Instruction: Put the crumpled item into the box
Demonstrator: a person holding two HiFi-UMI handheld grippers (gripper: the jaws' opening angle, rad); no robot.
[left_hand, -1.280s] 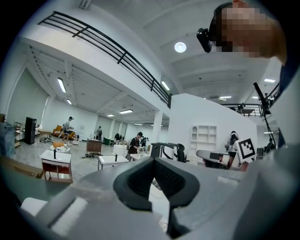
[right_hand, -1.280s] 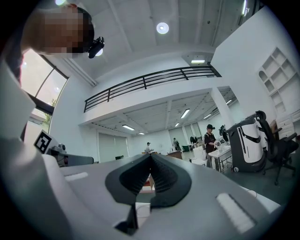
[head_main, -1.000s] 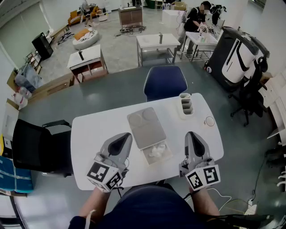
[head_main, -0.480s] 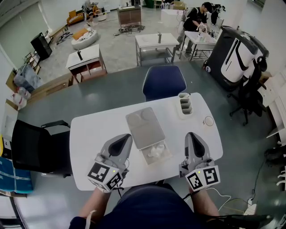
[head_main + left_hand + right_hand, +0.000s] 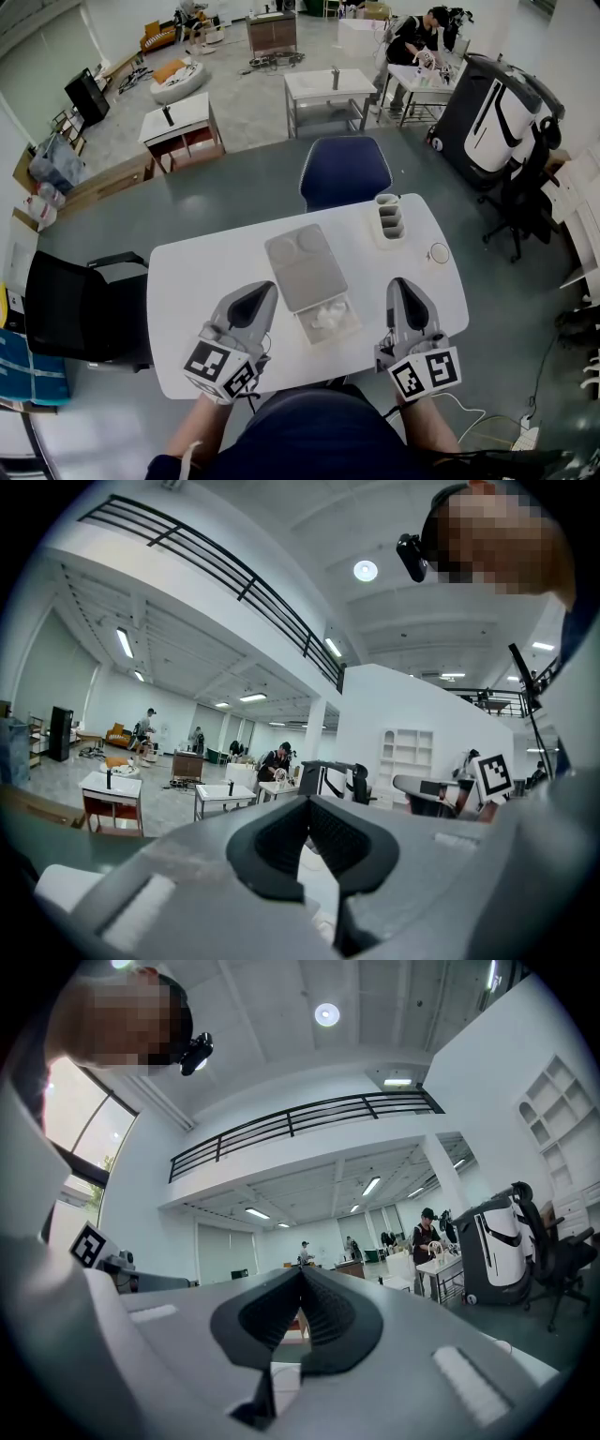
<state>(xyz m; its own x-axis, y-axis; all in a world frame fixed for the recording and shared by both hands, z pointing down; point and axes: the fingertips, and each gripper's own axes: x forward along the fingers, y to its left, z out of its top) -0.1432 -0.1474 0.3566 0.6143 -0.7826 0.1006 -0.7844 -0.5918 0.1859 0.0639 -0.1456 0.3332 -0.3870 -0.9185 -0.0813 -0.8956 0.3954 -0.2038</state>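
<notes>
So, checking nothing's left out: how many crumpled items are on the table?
1: a white crumpled item lies in the open box by the table's near edge. Others may be hidden.

table (image 5: 192,281): 1 | box (image 5: 302,267): 1 | crumpled item (image 5: 326,317): 1 | grippers (image 5: 258,292) (image 5: 403,286): 2 | chairs (image 5: 345,173) (image 5: 80,314) near table: 2, perhaps more beyond

table (image 5: 197,281) white | chair (image 5: 345,173) blue | box (image 5: 302,267) grey | crumpled item (image 5: 328,317) white

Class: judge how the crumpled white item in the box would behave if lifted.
The crumpled white item looks like thin paper or tissue, so probably light and floppy. Its irregular folds suggest it would squash, not roll.
</notes>
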